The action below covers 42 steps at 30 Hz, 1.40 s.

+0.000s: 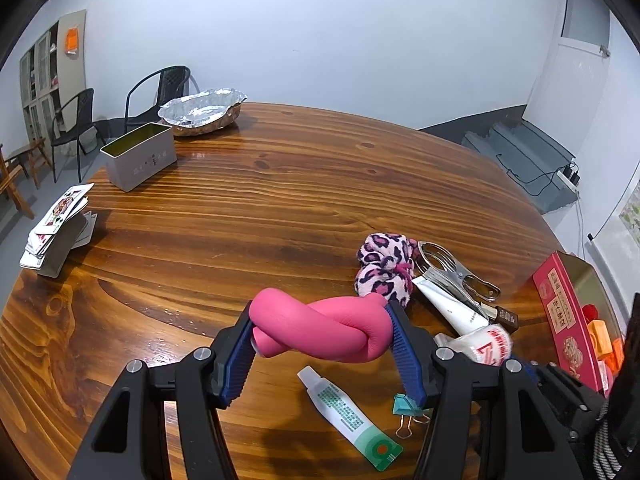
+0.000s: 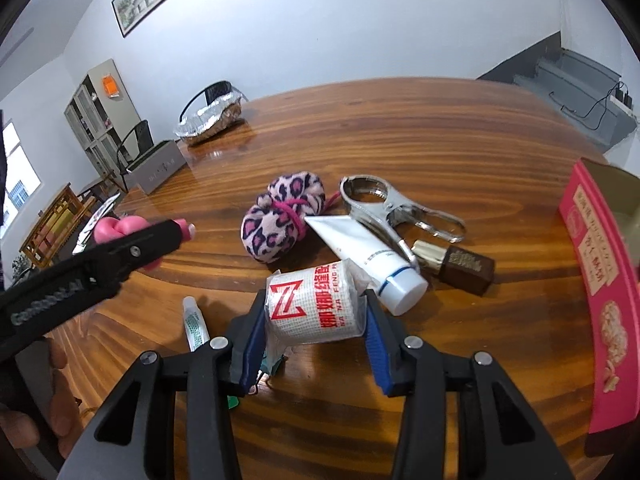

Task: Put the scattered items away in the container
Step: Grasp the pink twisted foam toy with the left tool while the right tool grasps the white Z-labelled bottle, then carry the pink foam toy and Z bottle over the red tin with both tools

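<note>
My left gripper [image 1: 320, 316] is shut on a pink knotted foam toy [image 1: 320, 336], held just above the wooden table [image 1: 280, 200]. My right gripper [image 2: 315, 300] is shut on a white bandage roll [image 2: 312, 308] with red print, its blue pads pressing both sides. The open red tin container [image 2: 592, 248] stands at the right table edge, with small orange and red things inside it in the left wrist view. Loose on the table lie a leopard-print fabric pouch [image 2: 280, 216], a white tube [image 2: 360, 248], a metal clamp [image 2: 384, 204], a brown bottle [image 2: 460, 268], a small green-white tube [image 1: 348, 412] and a teal binder clip [image 1: 406, 406].
At the far left of the table stand a grey open tin [image 1: 140, 156] and a foil-lined basket [image 1: 204, 110]. A stack of playing cards [image 1: 60, 224] lies at the left edge. Black chairs [image 1: 160, 88] stand beyond. A hand [image 2: 52, 392] holds the left gripper.
</note>
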### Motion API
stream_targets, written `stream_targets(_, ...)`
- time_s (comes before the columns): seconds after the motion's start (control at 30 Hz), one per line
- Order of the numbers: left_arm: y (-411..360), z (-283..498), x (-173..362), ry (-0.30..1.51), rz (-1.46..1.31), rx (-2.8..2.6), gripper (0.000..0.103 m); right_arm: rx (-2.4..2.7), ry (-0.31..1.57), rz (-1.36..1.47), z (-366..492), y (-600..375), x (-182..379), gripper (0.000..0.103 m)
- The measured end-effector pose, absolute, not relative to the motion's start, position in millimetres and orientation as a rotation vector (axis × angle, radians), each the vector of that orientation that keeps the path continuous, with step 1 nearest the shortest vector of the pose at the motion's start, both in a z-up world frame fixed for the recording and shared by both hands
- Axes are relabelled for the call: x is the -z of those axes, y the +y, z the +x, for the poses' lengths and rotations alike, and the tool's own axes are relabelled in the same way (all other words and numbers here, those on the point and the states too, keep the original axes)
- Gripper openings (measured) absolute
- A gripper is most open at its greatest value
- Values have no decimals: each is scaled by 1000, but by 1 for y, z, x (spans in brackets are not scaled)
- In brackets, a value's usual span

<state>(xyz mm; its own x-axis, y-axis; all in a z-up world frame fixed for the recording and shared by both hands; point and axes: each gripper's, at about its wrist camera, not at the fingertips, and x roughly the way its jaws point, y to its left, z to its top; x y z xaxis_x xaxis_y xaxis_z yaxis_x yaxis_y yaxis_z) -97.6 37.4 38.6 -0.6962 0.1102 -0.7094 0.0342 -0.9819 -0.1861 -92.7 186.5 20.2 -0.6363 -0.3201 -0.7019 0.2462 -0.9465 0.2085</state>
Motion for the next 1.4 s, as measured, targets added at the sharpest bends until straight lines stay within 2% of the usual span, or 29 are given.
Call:
stream_targets(0.6, 65, -94, -33, -185, -1210, -2807, 63, 2746, -209, 1011, -67, 243, -45, 48)
stream_targets(1.4, 121, -78, -30, -91, -1197, -2703, 63, 3111, -439, 961, -43, 419, -84, 48)
